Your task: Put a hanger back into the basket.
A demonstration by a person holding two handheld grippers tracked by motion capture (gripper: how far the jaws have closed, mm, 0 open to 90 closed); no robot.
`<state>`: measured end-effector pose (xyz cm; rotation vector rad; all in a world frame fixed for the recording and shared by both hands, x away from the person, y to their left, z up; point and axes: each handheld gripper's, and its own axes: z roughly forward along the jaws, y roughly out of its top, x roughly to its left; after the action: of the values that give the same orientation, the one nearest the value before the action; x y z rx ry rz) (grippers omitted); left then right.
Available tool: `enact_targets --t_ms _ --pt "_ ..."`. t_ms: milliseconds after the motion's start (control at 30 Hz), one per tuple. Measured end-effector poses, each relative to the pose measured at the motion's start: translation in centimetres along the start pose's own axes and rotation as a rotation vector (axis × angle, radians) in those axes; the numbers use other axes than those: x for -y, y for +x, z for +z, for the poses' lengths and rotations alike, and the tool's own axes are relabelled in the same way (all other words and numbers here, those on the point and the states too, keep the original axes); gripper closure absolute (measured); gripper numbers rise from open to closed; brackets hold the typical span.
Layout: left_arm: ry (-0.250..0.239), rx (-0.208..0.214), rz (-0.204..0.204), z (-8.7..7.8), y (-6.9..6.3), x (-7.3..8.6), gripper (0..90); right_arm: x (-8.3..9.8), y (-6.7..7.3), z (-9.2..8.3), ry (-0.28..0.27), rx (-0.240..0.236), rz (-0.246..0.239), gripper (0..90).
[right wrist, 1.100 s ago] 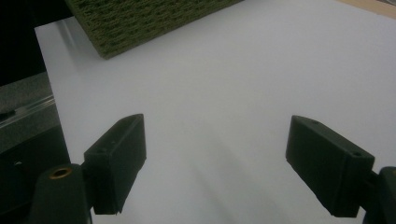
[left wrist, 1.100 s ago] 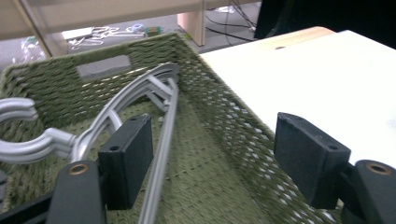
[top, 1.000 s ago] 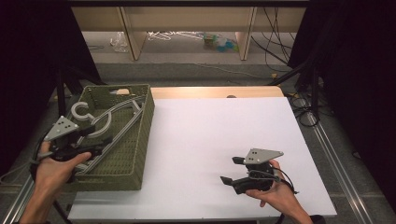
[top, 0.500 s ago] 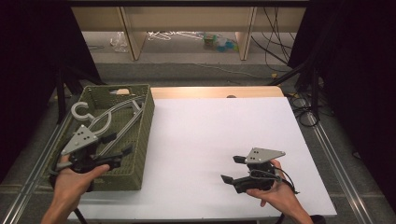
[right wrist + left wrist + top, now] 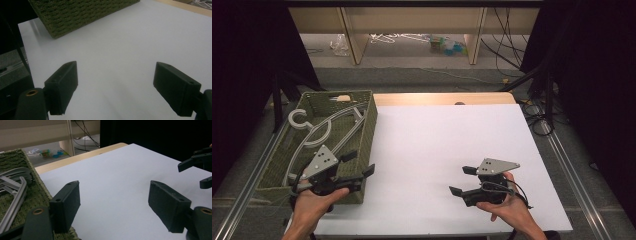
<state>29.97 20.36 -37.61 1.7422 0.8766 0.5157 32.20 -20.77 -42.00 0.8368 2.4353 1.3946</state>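
Left gripper (image 5: pixel 357 163): lower left of the high view, held over the near right corner of the woven basket (image 5: pixel 368 125), pointing right; jaws wide apart, just been opening, nothing between them.
Right gripper (image 5: pixel 463 180): lower right, low over the white table (image 5: pixel 437 140), pointing left; jaws apart, empty.
Hangers (image 5: pixel 329 131): grey, lying in the basket.

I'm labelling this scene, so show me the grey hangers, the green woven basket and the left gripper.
grey hangers (image 5: pixel 319 131), high view, on a curved arm.
green woven basket (image 5: pixel 371 116), high view, on its right wall.
left gripper (image 5: pixel 358 163), high view, midway between the open jaws' tips.
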Motion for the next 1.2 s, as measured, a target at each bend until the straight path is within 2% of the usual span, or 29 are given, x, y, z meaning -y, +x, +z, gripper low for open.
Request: enact_targets --t_ms 167,267,367,433,467,633,667,733,833,867,967,1000,1033,1067,1133,1200 --pt "0.018 0.006 -0.001 0.7 -0.8 1.1 23.2 0.0 0.1 -0.1 -0.02 -0.004 0.002 20.1" --pt "0.019 0.026 0.0 1.1 -1.4 1.6 22.1 0.0 0.2 -0.2 -0.027 -0.003 0.011 19.7" --pt "0.022 0.044 0.031 1.4 -1.9 2.0 21.4 0.1 0.2 -0.4 -0.038 0.002 0.007 19.2" --pt "0.019 0.051 0.026 1.6 -2.3 2.4 21.3 0.2 0.3 -0.5 -0.046 0.011 0.012 19.2" --pt "0.022 0.06 0.043 1.7 -2.5 2.6 21.4 0.2 0.4 -0.5 -0.055 0.02 0.008 19.2" --pt "0.03 0.077 0.056 1.8 -3.3 3.7 21.0 0.8 0.8 -0.6 -0.08 0.016 0.034 18.6" --pt "0.028 0.082 0.07 1.7 -3.3 3.9 20.9 0.9 0.9 -0.7 -0.077 0.019 0.036 18.0" --pt "0.015 0.084 0.056 1.6 -3.4 4.2 20.4 1.1 1.1 -1.0 -0.07 0.018 0.039 17.7" --pt "0.01 0.08 0.046 1.3 -3.3 4.6 20.4 1.7 1.5 -1.3 -0.09 0.036 0.045 17.2" --pt "0.014 0.078 0.069 1.2 -3.2 4.7 20.2 1.9 1.6 -1.3 -0.102 0.033 0.041 16.9" --pt "0.013 0.086 0.074 1.1 -3.0 4.8 20.1 2.3 2.1 -1.6 -0.09 0.04 0.048 16.4" --pt "0.001 0.081 0.049 1.0 -3.1 4.8 20.1 2.4 2.2 -1.5 -0.104 0.04 0.039 16.4" --pt "-0.004 0.088 0.068 1.0 -2.9 4.7 20.1 2.5 2.4 -1.7 -0.086 0.041 0.044 16.4" --pt "-0.004 0.082 0.043 0.9 -3.0 4.8 20.1 2.5 2.4 -1.7 -0.091 0.045 0.039 16.4" --pt "-0.004 0.081 0.06 0.9 -2.9 4.8 20.2 2.5 2.5 -1.7 -0.088 0.034 0.043 16.4" --pt "-0.006 0.08 0.06 0.9 -2.9 4.8 20.2 2.4 2.5 -1.7 -0.097 0.053 0.04 16.4"
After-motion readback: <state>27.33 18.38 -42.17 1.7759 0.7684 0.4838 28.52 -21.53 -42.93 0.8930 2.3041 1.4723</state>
